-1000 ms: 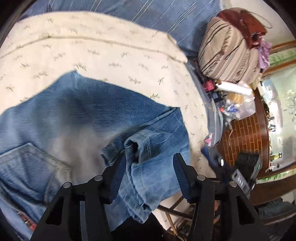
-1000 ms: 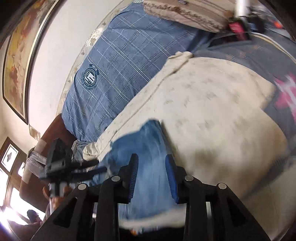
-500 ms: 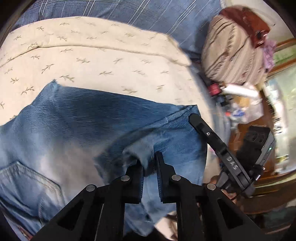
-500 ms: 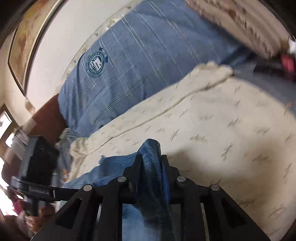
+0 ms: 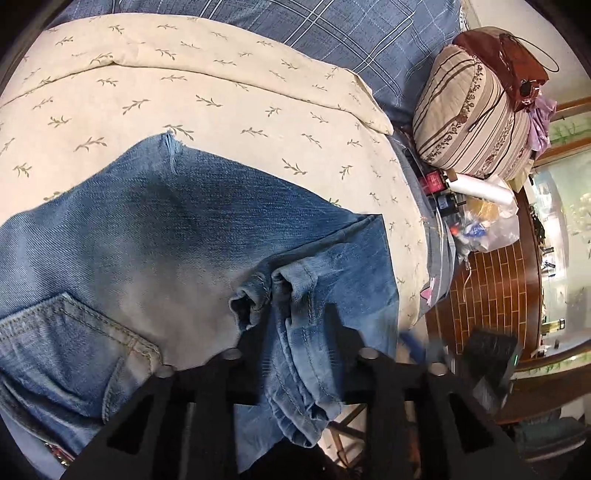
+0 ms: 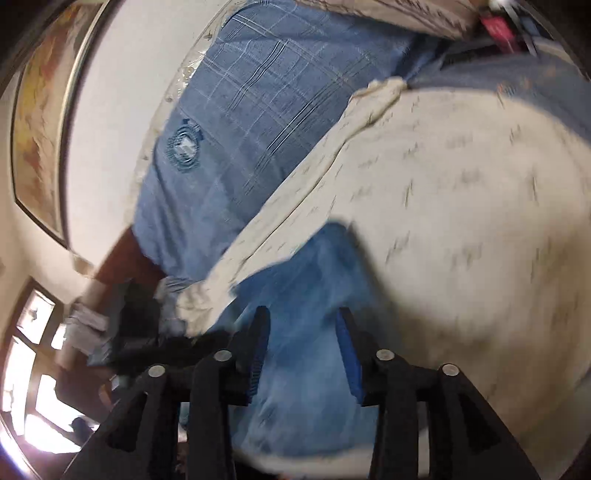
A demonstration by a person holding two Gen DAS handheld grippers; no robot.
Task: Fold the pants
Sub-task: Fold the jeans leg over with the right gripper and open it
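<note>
Faded blue jeans point(image 5: 155, 236) lie folded on a cream leaf-print bedspread point(image 5: 221, 96), back pocket at the lower left. Two bunched leg hems point(image 5: 273, 291) rest on top near the bed's edge. My left gripper point(image 5: 295, 332) is open, its fingers on either side of the hem end, with denim lying between them. In the right wrist view, which is blurred, the jeans point(image 6: 303, 295) lie on the bedspread point(image 6: 461, 221). My right gripper point(image 6: 301, 332) is open over the denim and holds nothing.
A blue plaid sheet point(image 5: 351, 33) lies at the head of the bed. A striped bolster point(image 5: 469, 110) and a red bag point(image 5: 506, 55) sit at the right, with clutter point(image 5: 476, 214) beside the bed. The other gripper point(image 5: 491, 365) shows at lower right. A wall picture point(image 6: 40, 122) hangs at the left.
Both grippers were shut on the denim half a second ago and have opened. The hems now lie released on the folded jeans. The right view has swung and blurred.
</note>
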